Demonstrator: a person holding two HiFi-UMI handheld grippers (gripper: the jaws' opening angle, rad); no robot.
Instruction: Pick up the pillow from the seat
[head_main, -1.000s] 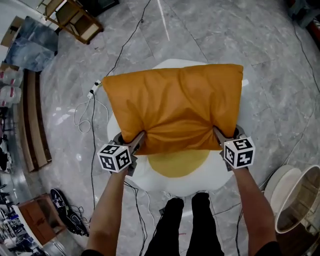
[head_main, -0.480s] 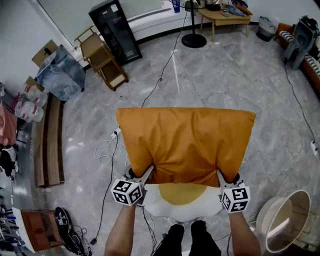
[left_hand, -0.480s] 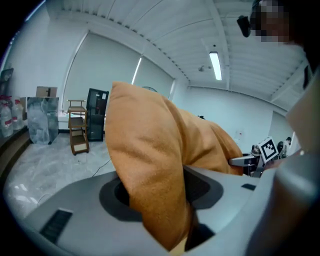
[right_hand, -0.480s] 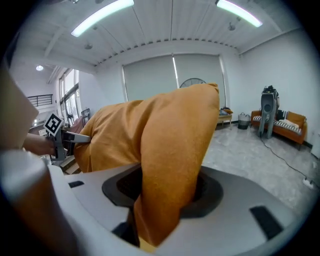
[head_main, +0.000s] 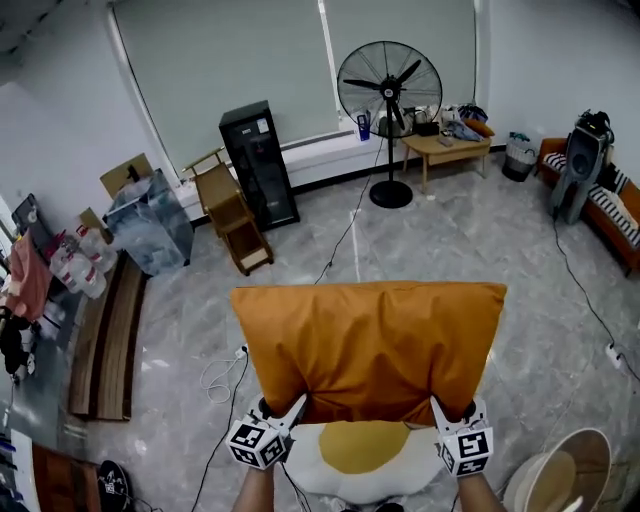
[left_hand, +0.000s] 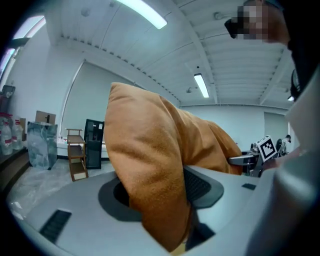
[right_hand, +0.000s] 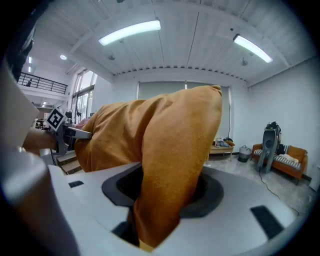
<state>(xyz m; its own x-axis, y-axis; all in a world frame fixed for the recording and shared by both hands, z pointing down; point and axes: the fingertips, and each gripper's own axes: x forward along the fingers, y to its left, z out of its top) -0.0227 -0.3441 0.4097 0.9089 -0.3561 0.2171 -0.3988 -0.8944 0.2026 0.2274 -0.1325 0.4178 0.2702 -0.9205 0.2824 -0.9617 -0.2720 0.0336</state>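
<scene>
An orange pillow hangs in the air, held flat and level above the seat, a white round seat with a yellow centre. My left gripper is shut on the pillow's near left corner. My right gripper is shut on the near right corner. In the left gripper view the orange pillow bulges between the jaws and rises toward the ceiling. The pillow fills the jaws the same way in the right gripper view, with the other gripper seen beyond it.
A standing fan, a black cabinet, a small wooden shelf and a low table stand at the far wall. Cables lie on the grey marble floor. A round basket sits at the right.
The pillow has come up off the seat, both grippers still closed on its near corners. The head view has tilted up, so the far wall and fan now show.
</scene>
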